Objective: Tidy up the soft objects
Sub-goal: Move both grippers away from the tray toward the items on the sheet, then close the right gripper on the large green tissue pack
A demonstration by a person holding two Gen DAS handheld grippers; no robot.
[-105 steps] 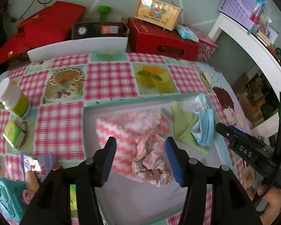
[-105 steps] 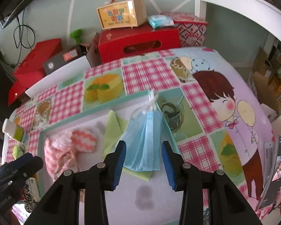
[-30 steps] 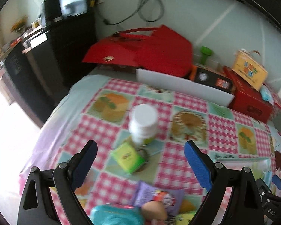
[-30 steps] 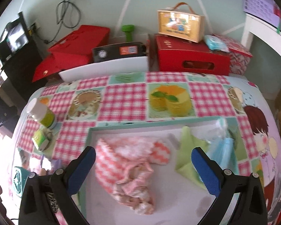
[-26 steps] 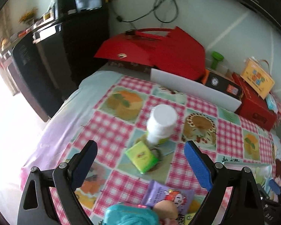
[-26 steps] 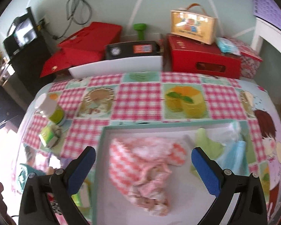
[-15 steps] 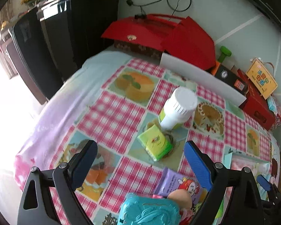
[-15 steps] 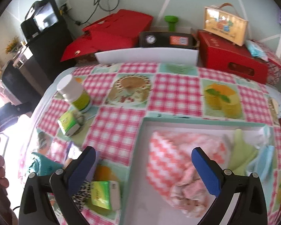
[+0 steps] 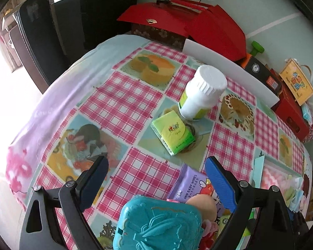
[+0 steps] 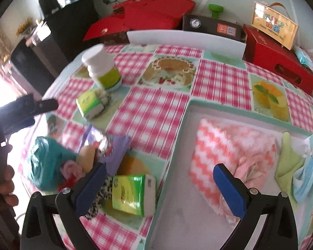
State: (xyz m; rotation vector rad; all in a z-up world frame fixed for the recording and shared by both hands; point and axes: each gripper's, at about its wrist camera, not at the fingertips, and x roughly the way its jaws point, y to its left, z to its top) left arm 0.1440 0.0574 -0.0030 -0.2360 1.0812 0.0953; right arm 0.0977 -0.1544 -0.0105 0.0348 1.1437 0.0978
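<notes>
left tool spread wide, blue-padded fingers far apart, gripping nothing, hovering over the near-left part of the pink-checked, cake-printed surface. between and just below the fingers: a teal embossed plastic case, a purple pack of baby wipes partly under it, and a small peach-coloured rounded thing touching the case's edge. farther out, a flat green tissue packet lying just beside an upright white bottle with a ribbed white cap and green label.

right tool likewise released, fingers wide, holding nothing, poised over the left rim of the shallow white tray with mint-green edge. inside the tray: a coral-and-white zigzag fleece cloth with a crumpled pale pink fabric against it, then a folded light green cloth and a blue face mask at the far right side, the mask overlapping the green cloth. outside the tray, just beside its left rim, a green-and-white tissue pack under the right tool's left finger, touching a black-and-white patterned fabric. teal case, purple pack and a pink scrunchie-like thing heaped to the left of that. a person's fingers at the left edge, gripping the other tool's dark handle.

behind the surface: red boxes, a white board, a yellow carry-box.
</notes>
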